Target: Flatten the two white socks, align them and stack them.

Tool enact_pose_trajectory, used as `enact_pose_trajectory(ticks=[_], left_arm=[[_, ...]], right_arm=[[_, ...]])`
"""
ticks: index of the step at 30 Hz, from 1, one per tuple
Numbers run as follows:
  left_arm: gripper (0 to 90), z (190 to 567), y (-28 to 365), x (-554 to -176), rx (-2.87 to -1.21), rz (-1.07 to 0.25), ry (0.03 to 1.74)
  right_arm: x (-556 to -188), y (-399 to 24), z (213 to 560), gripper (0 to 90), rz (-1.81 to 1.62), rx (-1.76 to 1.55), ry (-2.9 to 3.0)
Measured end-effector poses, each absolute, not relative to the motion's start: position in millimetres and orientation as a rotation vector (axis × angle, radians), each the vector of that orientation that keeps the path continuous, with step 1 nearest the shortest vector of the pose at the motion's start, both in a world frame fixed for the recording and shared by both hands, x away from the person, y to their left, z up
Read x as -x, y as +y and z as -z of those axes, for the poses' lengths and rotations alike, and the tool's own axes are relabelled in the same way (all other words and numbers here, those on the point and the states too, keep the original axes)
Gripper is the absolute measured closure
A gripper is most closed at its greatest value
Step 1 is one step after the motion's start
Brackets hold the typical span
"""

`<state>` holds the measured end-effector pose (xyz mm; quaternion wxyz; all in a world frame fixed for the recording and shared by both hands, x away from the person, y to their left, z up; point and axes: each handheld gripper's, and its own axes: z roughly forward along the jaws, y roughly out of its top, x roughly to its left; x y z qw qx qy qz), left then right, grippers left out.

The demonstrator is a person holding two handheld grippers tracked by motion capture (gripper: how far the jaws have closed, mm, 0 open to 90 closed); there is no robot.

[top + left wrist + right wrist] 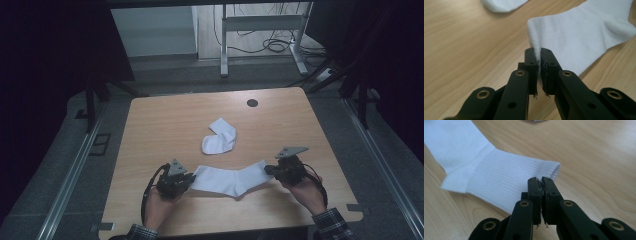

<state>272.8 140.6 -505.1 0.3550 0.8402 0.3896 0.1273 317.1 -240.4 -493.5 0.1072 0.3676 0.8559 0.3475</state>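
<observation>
While both hands rest low on the pale wooden bench, a long white cloth sock lies flat between them near the front edge. The left claw is pinched tight on the sock's toe end, and the right claw is pinched tight on its ribbed cuff. A second white sock, folded, lies just behind, nearer the middle.

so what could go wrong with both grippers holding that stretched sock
The left gripper pinches only a thin edge of the long sock at its toe end, so the fabric might slip out if pulled harder. The right gripper likewise bites just the ribbed cuff's rim. Dragging the sock forward could also nudge the folded sock lying beyond it.
</observation>
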Motion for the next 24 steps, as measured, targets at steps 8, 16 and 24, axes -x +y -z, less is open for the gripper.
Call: enact_pose_trajectory(ticks=[8,16,24], left_arm=[[74.2,524.6,135.2,-275.1,-2.216,-0.314,1.053],[64.6,509.1,138.7,-283.6,-2.171,-0.374,1.054],[59.0,501.0,138.3,-311.1,-2.148,-0.399,1.069]], right_arm=[[-321.1,-238.1,512.3,80.4,-0.956,-1.095,2.57],[-321.7,-245.1,502.1,73.7,-1.014,-1.087,2.504],[-328.0,-259.5,504.0,60.5,-0.982,-1.079,2.443]])
